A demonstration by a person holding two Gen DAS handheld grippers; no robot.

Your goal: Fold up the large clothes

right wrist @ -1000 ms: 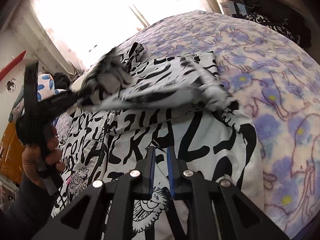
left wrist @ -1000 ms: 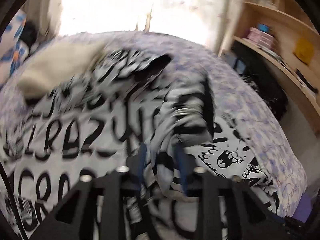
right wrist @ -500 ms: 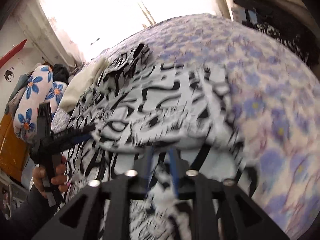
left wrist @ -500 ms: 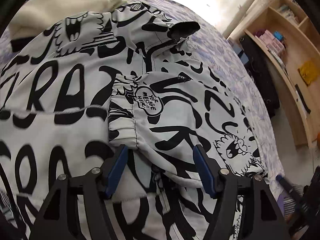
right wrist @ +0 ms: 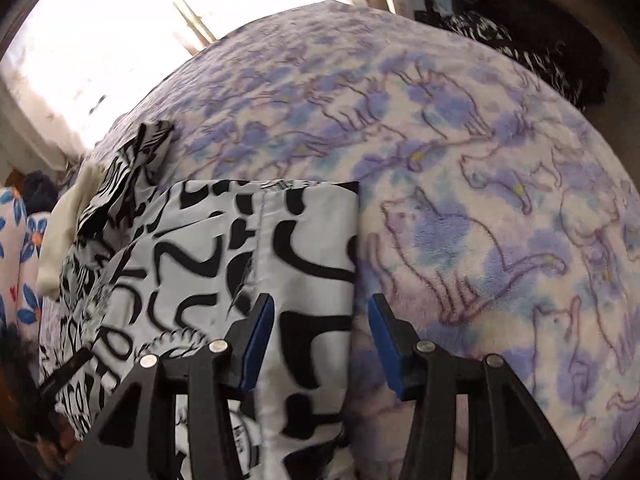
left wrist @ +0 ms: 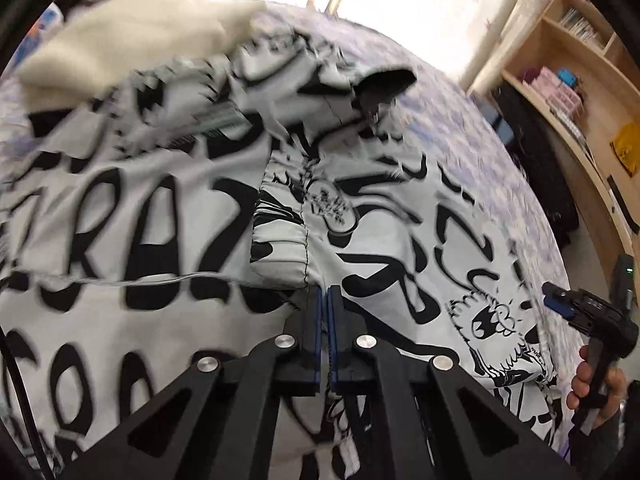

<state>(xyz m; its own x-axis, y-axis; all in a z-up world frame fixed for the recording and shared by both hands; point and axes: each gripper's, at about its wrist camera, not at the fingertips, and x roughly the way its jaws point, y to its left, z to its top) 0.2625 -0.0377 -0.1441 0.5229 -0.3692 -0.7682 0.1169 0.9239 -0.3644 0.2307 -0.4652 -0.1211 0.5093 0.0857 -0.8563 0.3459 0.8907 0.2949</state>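
Black-and-white printed jacket (left wrist: 168, 216) lay spread across the bed, folded sleeve (left wrist: 360, 216) laid over its front, elastic cuff (left wrist: 280, 248) ending just ahead of the left gripper (left wrist: 323, 300). Cream lining (left wrist: 132, 40) showed at the collar end, towards the bright window. Much of the print was motion-blurred in the left view.

Left gripper: blue pads pressed together, jaws fully closed at the cuff's near edge. Could not tell whether any cloth was pinched between them.

Right gripper (right wrist: 318, 312): jaws apart and opening, straddling the jacket's straight folded edge (right wrist: 354, 248); left pad (right wrist: 256, 340) over the fabric, the other pad over the blanket. Pads not pressing on anything.

Bed cover: fleece blanket (right wrist: 500, 200), lilac and blue with outlined cats, bare to the right of the jacket. In the left view the right gripper appeared at the frame's right edge, a hand (left wrist: 596, 384) around its handle. Wooden shelving (left wrist: 580, 80) stood beyond the bed; flower-patterned cushion (right wrist: 20, 232) at the far left.
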